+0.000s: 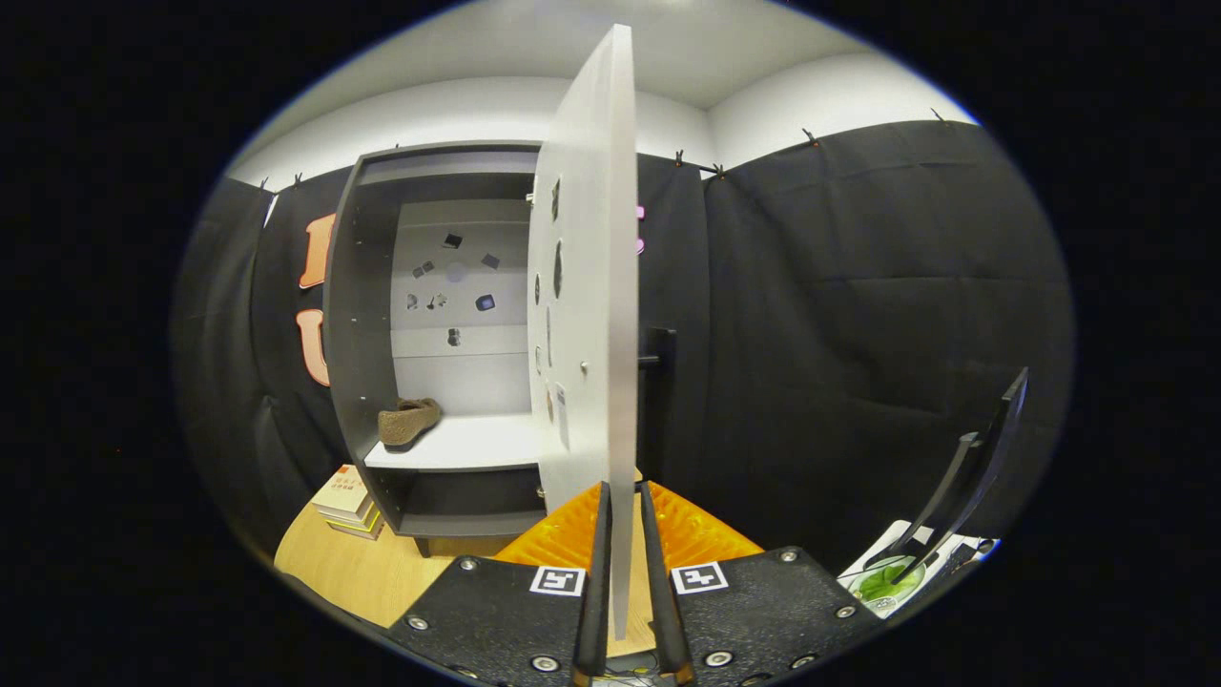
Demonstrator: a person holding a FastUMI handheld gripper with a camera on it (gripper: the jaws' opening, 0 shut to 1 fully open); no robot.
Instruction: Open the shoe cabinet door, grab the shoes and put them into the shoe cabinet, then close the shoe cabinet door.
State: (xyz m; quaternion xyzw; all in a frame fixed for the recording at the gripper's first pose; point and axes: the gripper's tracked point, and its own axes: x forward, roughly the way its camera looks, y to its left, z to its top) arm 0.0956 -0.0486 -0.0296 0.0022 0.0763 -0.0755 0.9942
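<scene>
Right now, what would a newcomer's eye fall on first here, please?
The pale door, seen edge-on, stands open with its lower edge between the gripper fingers, which close on it. Beyond it, the cabinet gapes open, with a brown shoe on its white shelf.

Shoe (pixel 408 422) on cabinet shelf (pixel 477 447); cabinet (pixel 355 315), books (pixel 348 501) on wooden table (pixel 367 572).

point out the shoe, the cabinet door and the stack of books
shoe (pixel 408 423), gripper view, on its side wall, lying on the cabinet shelf
cabinet door (pixel 589 286), gripper view, on its inner face; its edge sits between the tool's fingers
stack of books (pixel 345 501), gripper view, on the top cover
</scene>
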